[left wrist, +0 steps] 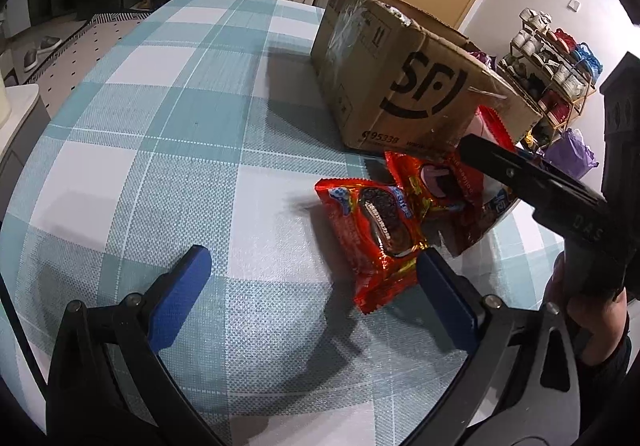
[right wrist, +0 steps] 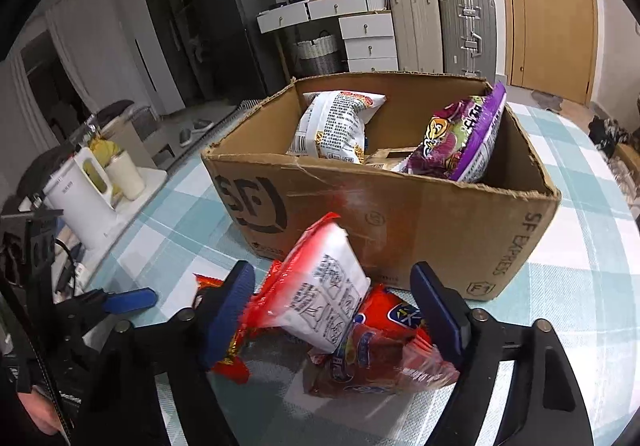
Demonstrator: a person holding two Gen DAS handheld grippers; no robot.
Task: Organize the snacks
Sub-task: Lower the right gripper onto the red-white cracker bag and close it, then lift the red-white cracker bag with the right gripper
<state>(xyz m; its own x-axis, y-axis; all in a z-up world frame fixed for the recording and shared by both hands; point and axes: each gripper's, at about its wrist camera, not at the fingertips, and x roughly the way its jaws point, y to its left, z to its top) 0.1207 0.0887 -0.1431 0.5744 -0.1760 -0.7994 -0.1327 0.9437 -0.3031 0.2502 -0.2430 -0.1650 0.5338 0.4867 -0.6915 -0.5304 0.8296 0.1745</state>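
My right gripper has its blue pads spread around a red-and-white crinkly snack packet; the left pad touches its red edge, the right pad stands clear. The packet leans over a red cookie wrapper just before the open brown cardboard box on the checked tablecloth. My left gripper hangs spread and empty, another red cookie packet just beside its right pad.
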